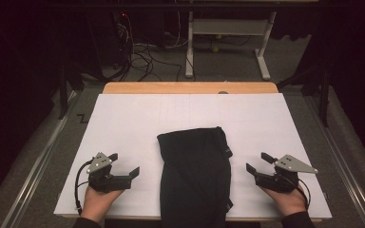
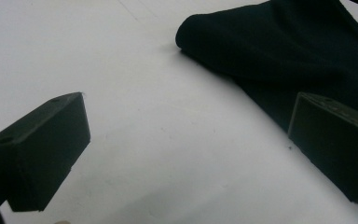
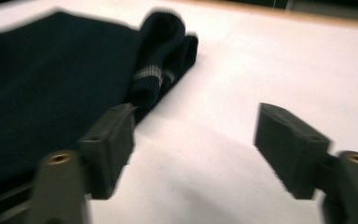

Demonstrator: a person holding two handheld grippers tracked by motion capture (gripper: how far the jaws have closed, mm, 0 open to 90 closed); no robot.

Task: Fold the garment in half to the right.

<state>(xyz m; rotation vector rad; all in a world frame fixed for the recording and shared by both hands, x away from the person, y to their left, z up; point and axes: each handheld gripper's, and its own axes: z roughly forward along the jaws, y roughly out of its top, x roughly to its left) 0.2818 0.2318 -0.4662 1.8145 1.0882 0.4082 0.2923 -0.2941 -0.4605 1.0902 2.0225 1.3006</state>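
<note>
A black folded garment [image 1: 195, 171] lies in the middle of the white sheet [image 1: 123, 123], its near end hanging over the table's front edge. My left gripper [image 1: 125, 163] rests in a hand to the left of it, jaws open and empty; in the left gripper view [image 2: 189, 112] the cloth [image 2: 284, 51] lies ahead and to the right, behind the right jaw. My right gripper [image 1: 256, 161] sits to the right of the garment, also open with nothing between its jaws [image 3: 195, 119]. The right gripper view is blurred, and the garment's ribbed edge [image 3: 51, 79] lies beside the left jaw.
The white sheet covers a wooden table [image 1: 190, 88] whose bare strip shows at the far edge. Beyond it stand a white desk frame [image 1: 228, 28] and loose cables [image 1: 138, 57] on the floor. Metal rails [image 1: 43, 156] run along both sides of the table.
</note>
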